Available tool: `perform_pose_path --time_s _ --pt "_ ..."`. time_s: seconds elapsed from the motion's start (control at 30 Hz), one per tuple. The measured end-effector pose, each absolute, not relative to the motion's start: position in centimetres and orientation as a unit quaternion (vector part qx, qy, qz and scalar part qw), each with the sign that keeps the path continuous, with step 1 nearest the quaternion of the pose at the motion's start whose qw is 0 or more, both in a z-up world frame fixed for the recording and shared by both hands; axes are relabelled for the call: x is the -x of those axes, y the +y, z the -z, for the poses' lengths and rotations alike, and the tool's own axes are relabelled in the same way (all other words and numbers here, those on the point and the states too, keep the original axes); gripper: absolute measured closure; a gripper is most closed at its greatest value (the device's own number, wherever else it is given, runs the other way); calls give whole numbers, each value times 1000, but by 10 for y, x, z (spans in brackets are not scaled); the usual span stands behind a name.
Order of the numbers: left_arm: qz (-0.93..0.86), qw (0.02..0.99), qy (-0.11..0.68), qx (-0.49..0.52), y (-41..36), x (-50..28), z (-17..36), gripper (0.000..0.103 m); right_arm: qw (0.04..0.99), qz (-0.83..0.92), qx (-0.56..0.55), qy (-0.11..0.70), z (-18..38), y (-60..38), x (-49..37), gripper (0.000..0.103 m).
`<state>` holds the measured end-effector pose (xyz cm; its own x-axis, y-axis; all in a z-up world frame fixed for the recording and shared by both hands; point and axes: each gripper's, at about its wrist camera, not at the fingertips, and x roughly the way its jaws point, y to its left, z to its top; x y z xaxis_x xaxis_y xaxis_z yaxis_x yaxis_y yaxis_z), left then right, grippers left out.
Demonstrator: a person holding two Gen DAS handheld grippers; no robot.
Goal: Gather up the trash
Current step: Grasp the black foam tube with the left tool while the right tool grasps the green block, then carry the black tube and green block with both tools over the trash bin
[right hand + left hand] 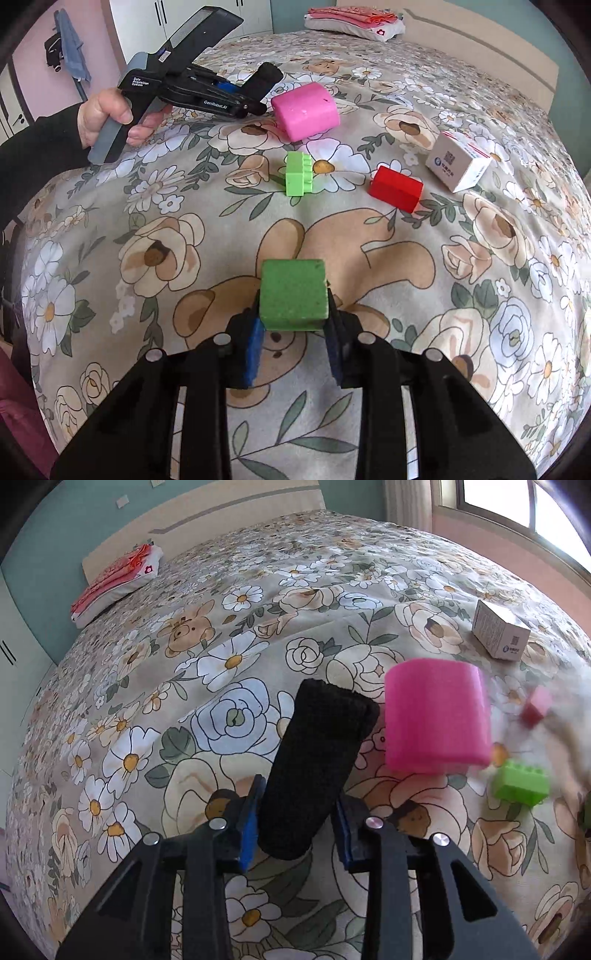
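My left gripper (pixel 295 812) is shut on a black foam roll (pixel 317 760), its blue pads (pixel 249 834) pressing both sides. The roll is tilted and held just above the flowered bedspread (pixel 229 716). The right wrist view shows that same left gripper (pixel 255 99) with the roll (pixel 267 81), held by a person's hand (pixel 107 118). My right gripper (pixel 295 332) is shut on a green cube (pixel 293 293) over the bedspread (pixel 369 251). On the bed lie a pink cylinder (pixel 304 110), a light green toy brick (pixel 297 179), a red block (pixel 395 188) and a white carton (pixel 458 160).
A folded pink and white pillow (pixel 354 20) lies at the headboard. Wardrobe doors (pixel 155 18) stand beyond the bed's far side. In the left wrist view a window (pixel 517 506) is at the upper right, with the pink cylinder (pixel 437 720) right of the roll.
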<state>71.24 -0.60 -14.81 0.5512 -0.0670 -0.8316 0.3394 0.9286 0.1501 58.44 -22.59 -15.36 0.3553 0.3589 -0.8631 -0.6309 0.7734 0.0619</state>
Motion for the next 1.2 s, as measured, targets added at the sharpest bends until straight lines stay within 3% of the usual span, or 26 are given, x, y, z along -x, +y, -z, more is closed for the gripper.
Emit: perform_pose_path --time_s 0.23,0.77,0.97,1.2 --pt "95 891 437 -82 7 -628 80 67 842 -285 106 446 88 -218 -526 72" --pt "13 933 352 -76 22 -368 -97 67 904 -298 82 296 -112 -220 -317 72" --pt "31 943 321 -79 14 -268 -118 67 919 -279 109 256 -143 -207 -225 72" --pt "33 951 300 -64 21 -186 -105 67 933 -244 122 236 -142 -193 -136 72"
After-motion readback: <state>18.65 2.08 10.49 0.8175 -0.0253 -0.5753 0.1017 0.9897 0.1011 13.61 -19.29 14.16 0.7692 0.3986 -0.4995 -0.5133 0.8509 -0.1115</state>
